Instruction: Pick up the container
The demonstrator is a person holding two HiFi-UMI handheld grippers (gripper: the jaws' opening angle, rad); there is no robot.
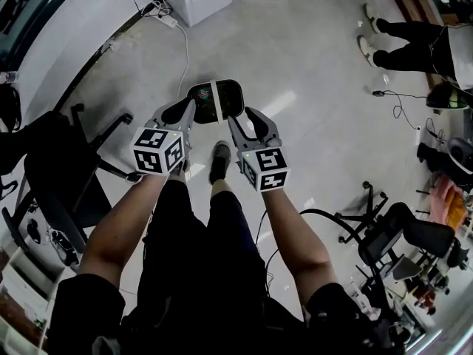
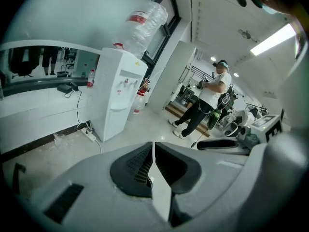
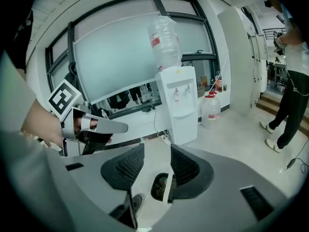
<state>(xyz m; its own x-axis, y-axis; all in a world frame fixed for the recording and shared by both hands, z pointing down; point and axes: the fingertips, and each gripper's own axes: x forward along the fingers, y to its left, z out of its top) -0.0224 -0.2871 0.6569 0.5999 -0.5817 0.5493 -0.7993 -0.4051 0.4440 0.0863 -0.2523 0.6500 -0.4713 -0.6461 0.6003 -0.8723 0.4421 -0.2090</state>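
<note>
Left gripper [image 2: 153, 149]: grey moulded plastic with ribbed black pads, jaws clenched together, nothing between them. Right gripper [image 3: 155, 149]: same build, jaws spread apart, gripping nothing. A dark glossy oval container [image 1: 216, 100], split by a pale centre divider, lies on the smooth grey concrete floor [image 1: 310, 65] at upper centre of the head view, just past both gripper tips, and shows through the right gripper's gap. Black shoe [image 1: 219, 161] is just below it. A white boxy water dispenser [image 3: 177, 105] with an upturned clear bottle stands at centre of the right gripper view.
</note>
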